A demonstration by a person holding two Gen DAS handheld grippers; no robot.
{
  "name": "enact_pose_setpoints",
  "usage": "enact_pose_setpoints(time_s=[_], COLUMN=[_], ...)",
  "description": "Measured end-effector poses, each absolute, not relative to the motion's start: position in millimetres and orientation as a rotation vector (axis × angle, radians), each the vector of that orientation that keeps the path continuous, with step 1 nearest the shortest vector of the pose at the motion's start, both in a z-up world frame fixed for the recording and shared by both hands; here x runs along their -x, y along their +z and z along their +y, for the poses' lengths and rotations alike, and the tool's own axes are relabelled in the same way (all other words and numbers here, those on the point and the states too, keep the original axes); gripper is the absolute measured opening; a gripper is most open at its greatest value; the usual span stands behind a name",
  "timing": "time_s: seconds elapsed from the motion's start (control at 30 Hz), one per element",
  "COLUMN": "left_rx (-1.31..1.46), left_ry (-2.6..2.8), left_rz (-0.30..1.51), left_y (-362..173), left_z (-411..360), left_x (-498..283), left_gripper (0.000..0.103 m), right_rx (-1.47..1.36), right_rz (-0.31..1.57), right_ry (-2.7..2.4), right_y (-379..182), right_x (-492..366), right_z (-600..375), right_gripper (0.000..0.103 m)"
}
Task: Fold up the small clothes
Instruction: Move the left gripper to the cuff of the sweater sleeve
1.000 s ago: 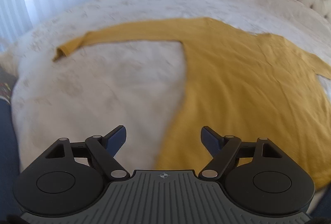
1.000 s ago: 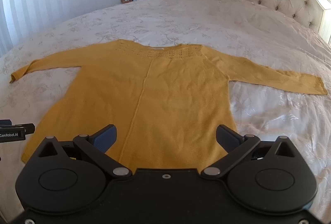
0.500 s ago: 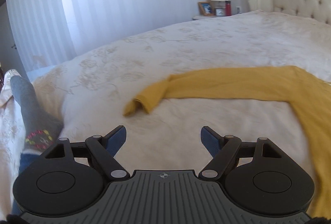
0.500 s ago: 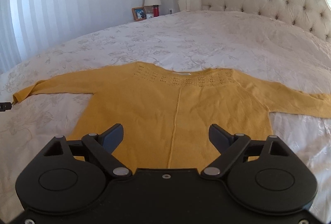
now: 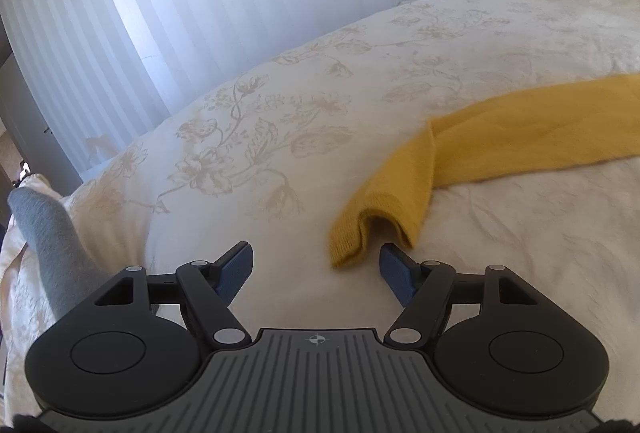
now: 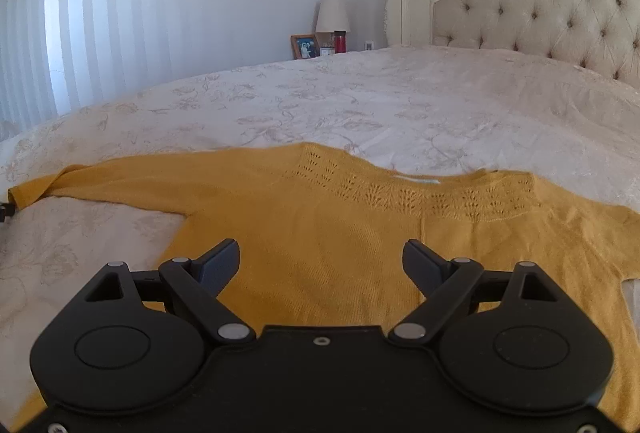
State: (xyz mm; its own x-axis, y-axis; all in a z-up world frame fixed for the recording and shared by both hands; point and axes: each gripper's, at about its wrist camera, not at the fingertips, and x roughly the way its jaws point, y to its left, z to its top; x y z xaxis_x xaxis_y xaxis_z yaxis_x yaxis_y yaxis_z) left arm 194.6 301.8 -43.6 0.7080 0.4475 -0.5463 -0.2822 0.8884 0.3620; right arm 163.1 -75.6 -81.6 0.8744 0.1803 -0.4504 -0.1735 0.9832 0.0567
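Observation:
A mustard-yellow knit sweater (image 6: 340, 233) lies flat on the white floral bedspread (image 6: 360, 105), its openwork neckline toward the headboard. Its left sleeve stretches out sideways. In the left wrist view the sleeve (image 5: 500, 137) ends in a curled cuff (image 5: 372, 225). My left gripper (image 5: 316, 265) is open, low over the bed, with the cuff just ahead of its fingertips and toward the right finger. My right gripper (image 6: 320, 261) is open and empty above the sweater's body.
A tufted cream headboard (image 6: 540, 1) stands at the far right. A nightstand with a lamp (image 6: 332, 15), photo frame and red bottle sits by the curtained wall. A leg in a grey sock (image 5: 52, 233) lies at the bed's left edge.
My left gripper swung left along the sleeve and closed in on the cuff. My right gripper moved forward and lower over the sweater's body. Both stayed open.

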Motion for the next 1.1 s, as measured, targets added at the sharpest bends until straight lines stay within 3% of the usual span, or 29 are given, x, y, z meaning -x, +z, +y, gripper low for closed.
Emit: enact_pose_setpoints(time_s=[0.17, 0.47, 0.63, 0.9, 1.1], left_rx=[-0.203, 0.05, 0.266, 0.416, 0.458], left_ry=[0.395, 0.53, 0.597, 0.443, 0.435], left_rz=[0.632, 0.691, 0.71, 0.756, 0.744], left_y=[-38, -35, -30, -39, -51], left_z=[322, 395, 432, 409, 400], left_x=[-221, -281, -274, -232, -245], left_gripper=[0.069, 0.069, 0.069, 0.069, 0.07], right_rx=[0.028, -0.173, -0.267, -0.246, -0.208], right_rz=[0.51, 0.578, 0.593, 0.574, 0.561], right_ry=[0.219, 0.193, 0.182, 0.204, 0.22], right_y=[-95, -103, -104, -99, -97], right_x=[-162, -177, -180, -177, -175], right_z=[-74, -99, -113, -110, -104], right_gripper=[0.089, 0.089, 0.089, 0.09, 0.09])
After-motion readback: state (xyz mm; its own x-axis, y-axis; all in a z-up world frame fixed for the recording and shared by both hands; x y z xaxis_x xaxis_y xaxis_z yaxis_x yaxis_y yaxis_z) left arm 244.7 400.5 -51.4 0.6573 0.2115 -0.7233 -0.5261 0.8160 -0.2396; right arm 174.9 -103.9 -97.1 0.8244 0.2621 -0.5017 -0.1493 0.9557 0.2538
